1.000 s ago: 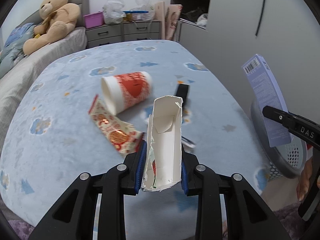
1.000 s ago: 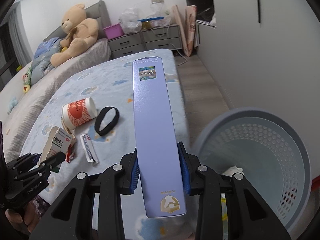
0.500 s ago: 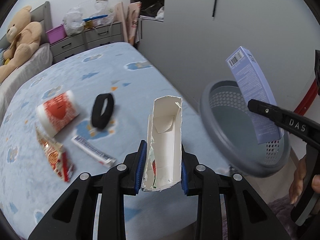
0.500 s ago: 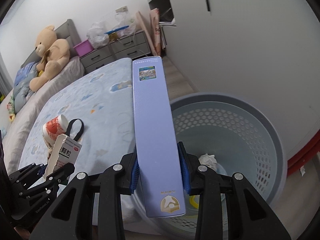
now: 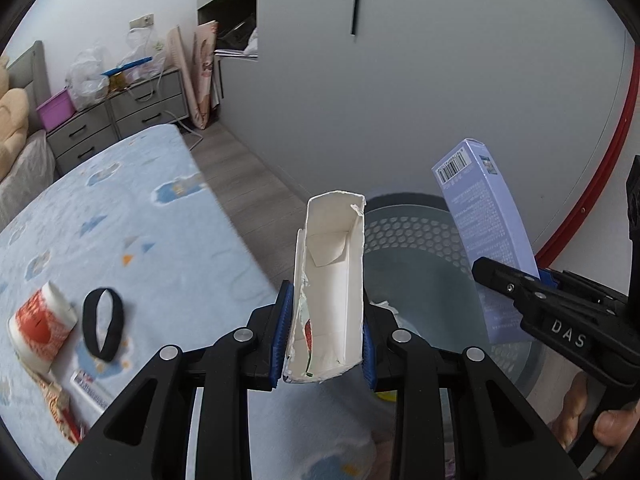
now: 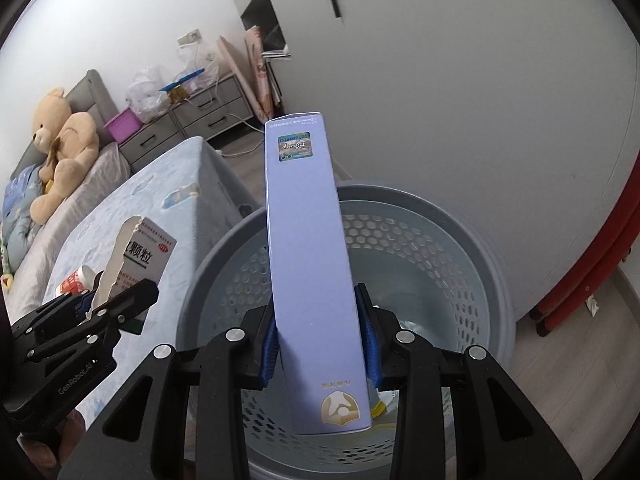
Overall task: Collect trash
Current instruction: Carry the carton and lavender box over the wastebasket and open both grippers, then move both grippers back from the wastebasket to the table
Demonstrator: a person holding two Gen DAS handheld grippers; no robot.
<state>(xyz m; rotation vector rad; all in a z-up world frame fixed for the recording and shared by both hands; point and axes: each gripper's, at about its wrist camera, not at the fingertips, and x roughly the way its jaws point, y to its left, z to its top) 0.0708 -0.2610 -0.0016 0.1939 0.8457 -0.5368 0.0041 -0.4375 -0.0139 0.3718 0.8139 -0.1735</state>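
My left gripper [image 5: 324, 344] is shut on a torn white carton [image 5: 330, 288] and holds it at the near rim of the grey perforated bin [image 5: 416, 236]. My right gripper [image 6: 318, 344] is shut on a long lilac box [image 6: 310, 248], held upright over the bin [image 6: 472, 248]. The lilac box also shows in the left wrist view [image 5: 484, 232], and the torn carton in the right wrist view [image 6: 140, 260]. Crumpled paper lies in the bin's bottom, mostly hidden. On the bed lie a red-and-white paper cup [image 5: 40, 332], a snack wrapper [image 5: 60, 412] and a small tube [image 5: 90, 390].
A black band [image 5: 102, 330] lies on the blue bedspread [image 5: 120, 232]. A grey wall stands behind the bin. Grey drawers [image 6: 192, 120] and a teddy bear [image 6: 60, 148] are at the far end. A red frame [image 6: 580, 280] stands right of the bin.
Both grippers have swung right from the bed to the bin, carrying the carton and the lilac box. The bin now fills the lower middle of both views.
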